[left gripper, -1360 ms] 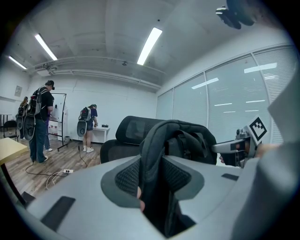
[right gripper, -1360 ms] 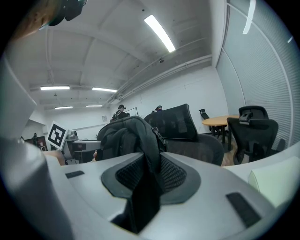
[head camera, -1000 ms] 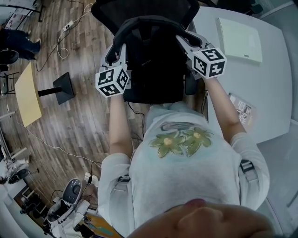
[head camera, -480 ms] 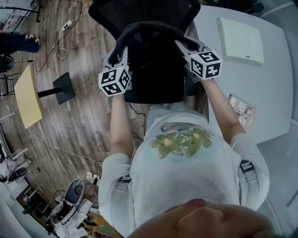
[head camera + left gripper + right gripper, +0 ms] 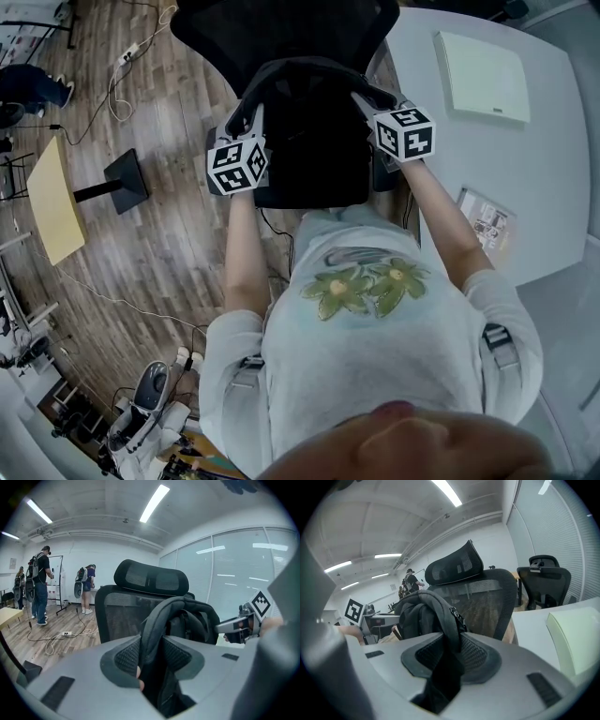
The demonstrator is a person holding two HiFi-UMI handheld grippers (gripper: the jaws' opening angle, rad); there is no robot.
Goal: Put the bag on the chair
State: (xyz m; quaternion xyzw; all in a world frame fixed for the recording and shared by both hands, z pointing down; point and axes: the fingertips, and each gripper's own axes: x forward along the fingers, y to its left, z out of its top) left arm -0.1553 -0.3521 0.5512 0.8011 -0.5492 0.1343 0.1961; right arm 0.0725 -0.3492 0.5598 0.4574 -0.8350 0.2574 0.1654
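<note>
The bag (image 5: 305,141) is black and soft, with fat padded straps (image 5: 157,616) and a zip (image 5: 457,616). It is up over the seat of the black chair (image 5: 281,28), in front of its net back. The left gripper (image 5: 151,660) pinches one strap tight. The right gripper (image 5: 446,656) pinches another strap tight.

chair (image 5: 281,23): back cut by top edge, seat mostly hidden under bag (image 5: 309,131). bag's lower part hidden behind left gripper (image 5: 151,656) and right gripper (image 5: 451,656) bodies. leaflet (image 5: 485,220) print too small to read.
</note>
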